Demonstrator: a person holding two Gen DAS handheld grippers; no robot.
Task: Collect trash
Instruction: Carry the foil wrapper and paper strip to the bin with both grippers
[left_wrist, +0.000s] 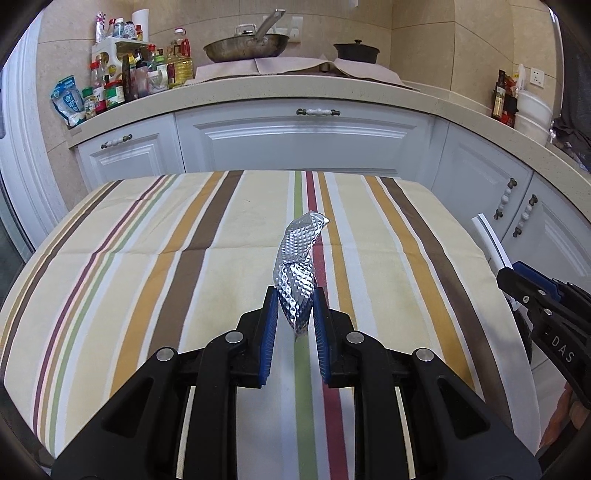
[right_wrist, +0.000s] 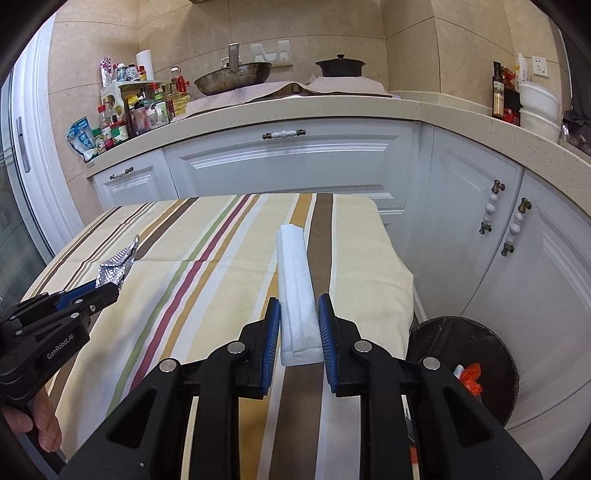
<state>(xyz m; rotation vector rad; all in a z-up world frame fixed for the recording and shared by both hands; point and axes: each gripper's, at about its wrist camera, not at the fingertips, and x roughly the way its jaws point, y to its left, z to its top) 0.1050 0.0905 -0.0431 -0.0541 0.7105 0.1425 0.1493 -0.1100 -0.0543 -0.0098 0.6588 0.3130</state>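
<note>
- Holding trash in both hands right now: the left gripper (left_wrist: 295, 295) has its jaws pinched on a crumpled foil wrapper (left_wrist: 299, 258), and the right gripper (right_wrist: 299, 314) has its jaws clamped on a long white packet (right_wrist: 297, 284).
- Both pieces are up off the striped worktop (left_wrist: 147, 258); the trash bin (right_wrist: 461, 365) sits on the floor just beside its right edge.
- Risk-wise, I'd say the foil is springy and could slip out mid-carry.
- That packet sticks far past the jaws, so it might clip the bin's rim and land outside.
</note>
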